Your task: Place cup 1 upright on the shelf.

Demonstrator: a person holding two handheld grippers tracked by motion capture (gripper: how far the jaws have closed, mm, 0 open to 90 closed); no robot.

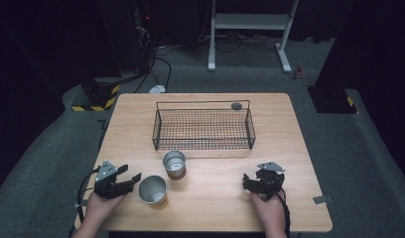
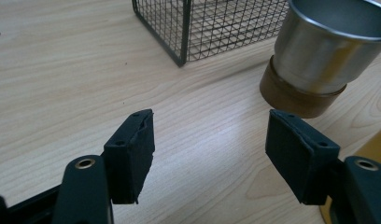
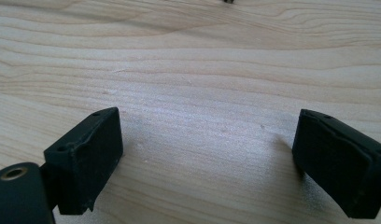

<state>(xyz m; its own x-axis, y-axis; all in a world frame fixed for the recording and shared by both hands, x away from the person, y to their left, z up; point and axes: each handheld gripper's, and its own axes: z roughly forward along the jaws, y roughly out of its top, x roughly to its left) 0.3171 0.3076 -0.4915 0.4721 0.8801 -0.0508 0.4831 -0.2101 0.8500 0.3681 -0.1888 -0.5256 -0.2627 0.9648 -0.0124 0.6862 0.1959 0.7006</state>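
Cups first: two steel ones stand on the table (image 1: 290, 148), and neither has gone anywhere useful so far. The nearer cup (image 1: 153, 191) sits just to the right of my left gripper (image 1: 132, 178), close by its tips but not touching as far as I can tell. The farther cup (image 1: 174, 163), with a brown band round its base, stands a little beyond it, just in front of the wire basket's (image 1: 203, 130) near wall. In the left gripper view that banded cup (image 2: 319, 60) shows ahead and to the right of my open jaws, with a corner of the basket (image 2: 184, 32) behind it.

My left jaws stand wide apart, nothing between them. My right gripper (image 1: 250, 182) rests low over bare wood at the near right, well apart from both cups, its jaws also spread and empty.

I judge the job as barely begun: the basket holds no cup, only a small dark round thing (image 1: 236, 105) shows at its far right rim. What is left, I reckon, is to close on the nearer cup, lift it into the basket, then the other.
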